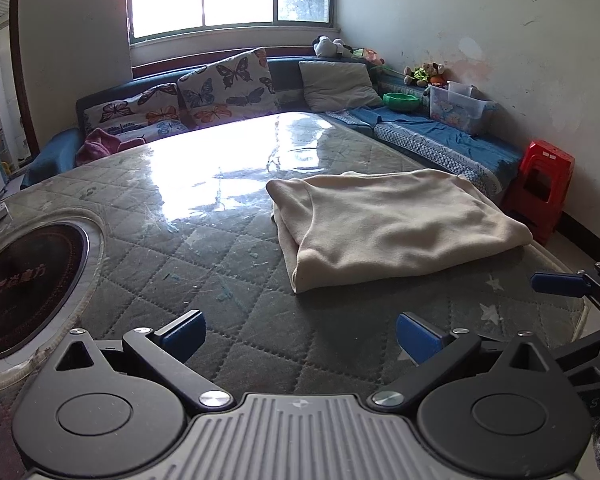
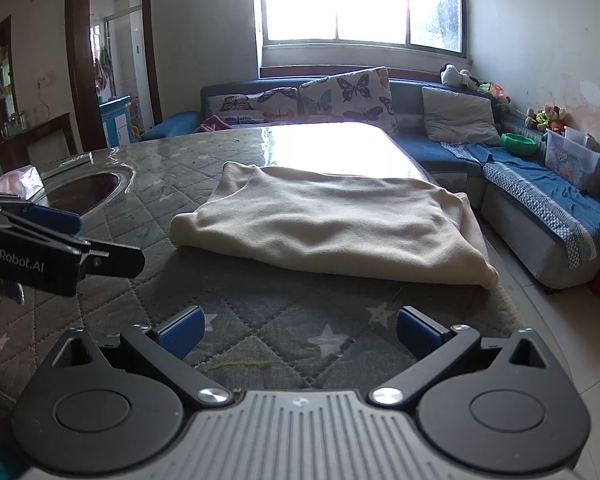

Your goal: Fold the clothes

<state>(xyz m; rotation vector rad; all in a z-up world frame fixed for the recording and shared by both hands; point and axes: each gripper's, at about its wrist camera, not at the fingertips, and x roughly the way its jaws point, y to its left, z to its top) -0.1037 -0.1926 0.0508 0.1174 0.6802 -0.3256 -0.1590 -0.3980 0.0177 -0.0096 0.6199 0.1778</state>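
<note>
Cream garment (image 2: 328, 226): soft matt knit cloth. Table cover (image 2: 260, 320) under grippers: quilted fabric beneath glossy clear plastic. Gripper pads (image 1: 182, 334): matt blue.

The cream-coloured soft knit garment (image 1: 392, 224) lies folded into a thick, roughly rectangular stack, flat on the grey quilted desk (image 1: 228, 264) under clear plastic. Its surface is gently rumpled, with layered edges showing along the left side and rounded corners.
</note>
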